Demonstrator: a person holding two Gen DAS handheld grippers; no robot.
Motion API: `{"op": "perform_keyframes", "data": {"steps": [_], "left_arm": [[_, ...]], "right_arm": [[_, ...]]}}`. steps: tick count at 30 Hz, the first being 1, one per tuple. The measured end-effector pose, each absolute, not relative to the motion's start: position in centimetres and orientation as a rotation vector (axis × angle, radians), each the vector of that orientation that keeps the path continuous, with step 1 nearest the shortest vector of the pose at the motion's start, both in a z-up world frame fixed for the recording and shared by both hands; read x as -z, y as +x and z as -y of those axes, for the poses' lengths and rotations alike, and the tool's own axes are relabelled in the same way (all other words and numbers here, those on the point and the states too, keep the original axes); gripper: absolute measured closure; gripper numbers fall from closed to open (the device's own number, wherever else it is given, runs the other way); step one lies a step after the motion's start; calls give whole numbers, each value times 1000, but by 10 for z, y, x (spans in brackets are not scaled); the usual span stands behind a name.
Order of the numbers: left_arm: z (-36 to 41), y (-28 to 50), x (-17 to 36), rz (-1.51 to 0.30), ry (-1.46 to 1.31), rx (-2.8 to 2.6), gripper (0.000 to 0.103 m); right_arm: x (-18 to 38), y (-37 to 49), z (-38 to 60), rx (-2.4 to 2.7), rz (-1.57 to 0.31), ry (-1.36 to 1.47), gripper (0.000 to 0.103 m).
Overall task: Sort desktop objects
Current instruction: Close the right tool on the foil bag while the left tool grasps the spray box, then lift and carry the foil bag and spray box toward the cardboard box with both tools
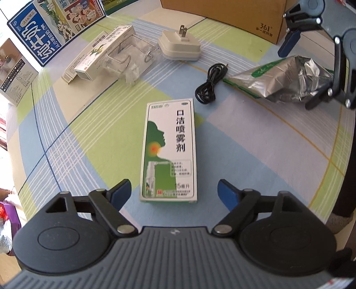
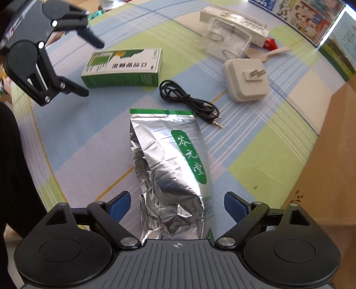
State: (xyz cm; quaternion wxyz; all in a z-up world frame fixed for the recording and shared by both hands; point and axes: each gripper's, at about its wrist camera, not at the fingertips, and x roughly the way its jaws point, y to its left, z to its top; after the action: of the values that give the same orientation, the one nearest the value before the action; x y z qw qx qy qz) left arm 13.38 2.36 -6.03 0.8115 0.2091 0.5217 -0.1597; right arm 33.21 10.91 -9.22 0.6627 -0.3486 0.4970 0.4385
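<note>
1. My left gripper (image 1: 174, 192) is spread wide, holding nothing; the medicine box (image 1: 170, 149) lies on the surface (image 1: 255, 155) just ahead, between its fingers.
2. My right gripper (image 2: 176, 203) gapes empty, straddling the foil pouch (image 2: 171, 171).
3. A black cable (image 2: 189, 101) lies beyond the pouch.

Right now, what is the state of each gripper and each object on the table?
left gripper: open, empty
right gripper: open, empty
spray box: closed, lying flat
foil pouch: crumpled, lying flat
black cable: loosely coiled, unplugged
white adapter: unplugged, prongs pointing up
cardboard box: standing at the table's far edge
</note>
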Motion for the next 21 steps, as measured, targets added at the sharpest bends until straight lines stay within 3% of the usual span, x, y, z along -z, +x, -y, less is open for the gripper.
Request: {"op": "perform_keyframes", "data": {"steps": [9, 11, 14, 21], "left_arm": [[-19, 155, 67, -1145, 409, 382, 22], [-18, 160, 68, -1152, 412, 389, 24], [-18, 167, 69, -1171, 407, 394, 29], [-16, 175, 68, -1204, 381, 386, 51]], "right_arm": [[101, 357, -115, -1004, -1198, -730, 14], [104, 359, -116, -1008, -1205, -734, 23], [107, 359, -113, -1015, -1210, -741, 25], [107, 360, -122, -1025, -1200, -749, 38]]}}
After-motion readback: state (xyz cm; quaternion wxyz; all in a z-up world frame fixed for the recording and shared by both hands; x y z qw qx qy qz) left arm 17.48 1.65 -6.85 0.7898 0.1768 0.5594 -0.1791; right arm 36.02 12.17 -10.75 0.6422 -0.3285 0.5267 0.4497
